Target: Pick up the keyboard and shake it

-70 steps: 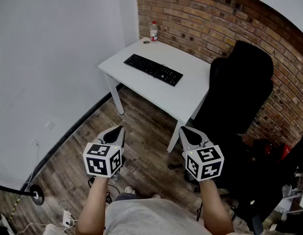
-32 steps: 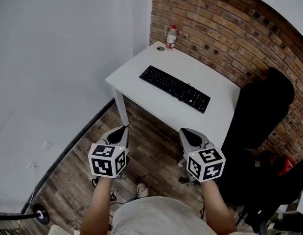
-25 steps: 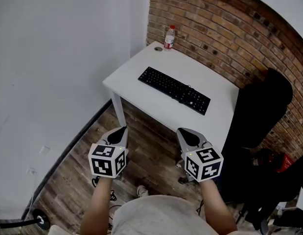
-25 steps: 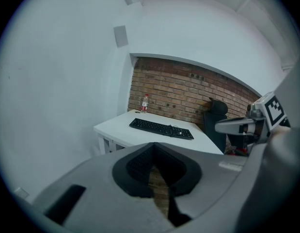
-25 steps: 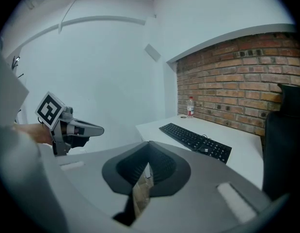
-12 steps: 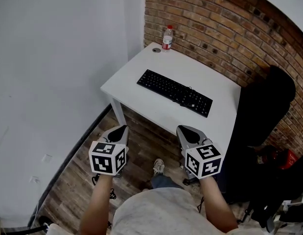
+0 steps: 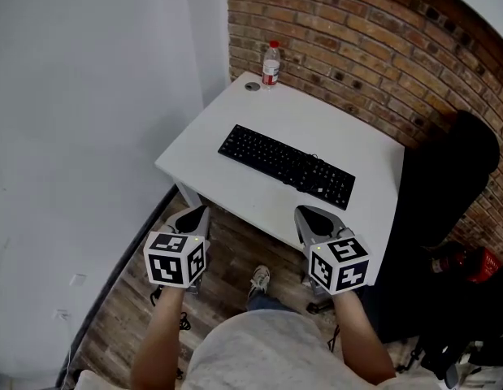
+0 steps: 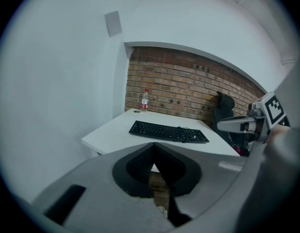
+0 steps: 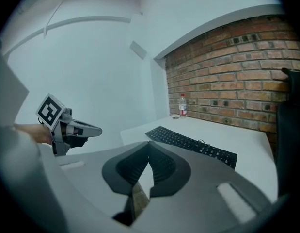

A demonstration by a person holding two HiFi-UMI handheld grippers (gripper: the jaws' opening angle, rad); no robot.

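A black keyboard point(image 7: 286, 166) lies flat on the white table point(image 7: 357, 136), running from upper left to lower right; it also shows in the left gripper view as the keyboard point(image 8: 168, 131) and in the right gripper view as the keyboard point(image 9: 192, 143). My left gripper point(image 7: 195, 214) hovers just short of the table's near edge, shut and empty. My right gripper point(image 7: 307, 215) hangs level with it to the right, also shut with nothing in it. Both stay clear of the keyboard.
A plastic water bottle point(image 7: 271, 63) and a small round cap point(image 7: 252, 86) stand at the table's far corner by the brick wall point(image 7: 357, 31). A black office chair point(image 7: 450, 185) sits at the right. White wall on the left, wooden floor point(image 7: 129, 299) below.
The person has stepped closer to the table; the keyboard and table now sit lower and nearer in view. Both grippers keep the same shut pose, now at the table's near edge.
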